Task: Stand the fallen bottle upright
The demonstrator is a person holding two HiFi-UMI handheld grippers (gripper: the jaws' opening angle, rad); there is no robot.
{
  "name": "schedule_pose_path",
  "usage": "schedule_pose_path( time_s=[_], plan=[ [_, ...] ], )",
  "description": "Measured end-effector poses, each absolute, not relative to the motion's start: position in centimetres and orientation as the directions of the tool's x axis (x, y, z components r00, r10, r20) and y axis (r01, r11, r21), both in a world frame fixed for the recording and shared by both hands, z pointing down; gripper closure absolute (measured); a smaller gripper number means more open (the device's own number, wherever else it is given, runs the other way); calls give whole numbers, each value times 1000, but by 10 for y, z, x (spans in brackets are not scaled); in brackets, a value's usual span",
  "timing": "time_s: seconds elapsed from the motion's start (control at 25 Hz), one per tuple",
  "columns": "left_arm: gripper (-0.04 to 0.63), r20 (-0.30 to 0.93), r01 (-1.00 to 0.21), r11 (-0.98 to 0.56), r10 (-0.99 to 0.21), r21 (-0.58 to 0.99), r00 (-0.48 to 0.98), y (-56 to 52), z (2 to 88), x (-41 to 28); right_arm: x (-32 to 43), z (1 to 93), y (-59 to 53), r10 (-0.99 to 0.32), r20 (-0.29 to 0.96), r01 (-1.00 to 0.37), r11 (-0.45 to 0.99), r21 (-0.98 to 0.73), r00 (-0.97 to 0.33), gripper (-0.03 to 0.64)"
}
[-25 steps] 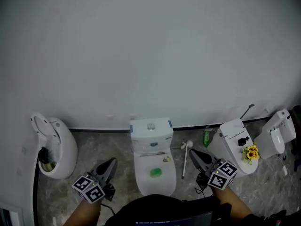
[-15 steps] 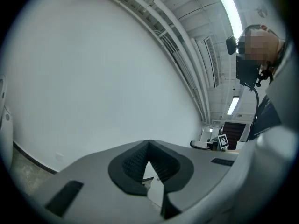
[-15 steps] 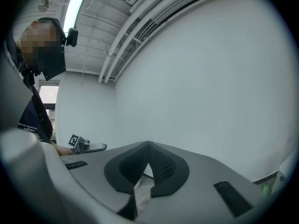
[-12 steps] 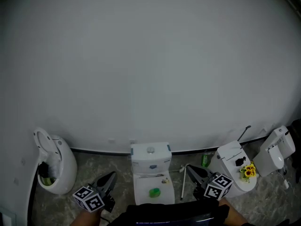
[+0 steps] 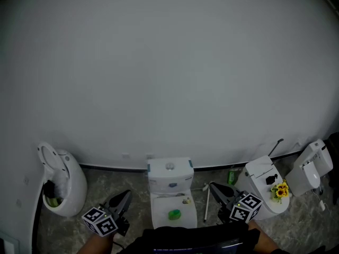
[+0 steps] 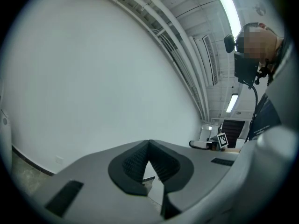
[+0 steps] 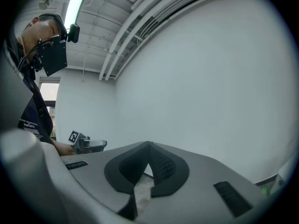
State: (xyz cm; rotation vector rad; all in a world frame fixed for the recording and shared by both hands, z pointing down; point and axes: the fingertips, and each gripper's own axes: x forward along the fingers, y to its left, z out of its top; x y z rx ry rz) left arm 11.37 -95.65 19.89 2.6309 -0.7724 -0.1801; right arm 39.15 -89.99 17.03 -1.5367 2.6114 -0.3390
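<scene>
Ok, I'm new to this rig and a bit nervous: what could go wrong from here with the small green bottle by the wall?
The left gripper and right gripper are both shut and empty; reaching in like that would likely shove the green bottle, not take it. The bottle sits in a gap between the middle toilet and the right toilet, next to a white brush that the right gripper could knock.

On my feed the marbled floor [image 5: 106, 185] carries a middle toilet [image 5: 169, 189] and a right toilet [image 5: 260, 180] along its wall edge — green bottle [image 5: 231, 177] between them.
</scene>
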Motion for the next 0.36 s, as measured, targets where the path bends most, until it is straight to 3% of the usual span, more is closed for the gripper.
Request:
schedule_pose_path(
  time_s=[0.36],
  plan=[
    [588,-8,-491,-775,-538,398,843,-953,202,112,392,171,-897,-872,21,-852,472,-225,-489,594]
  ],
)
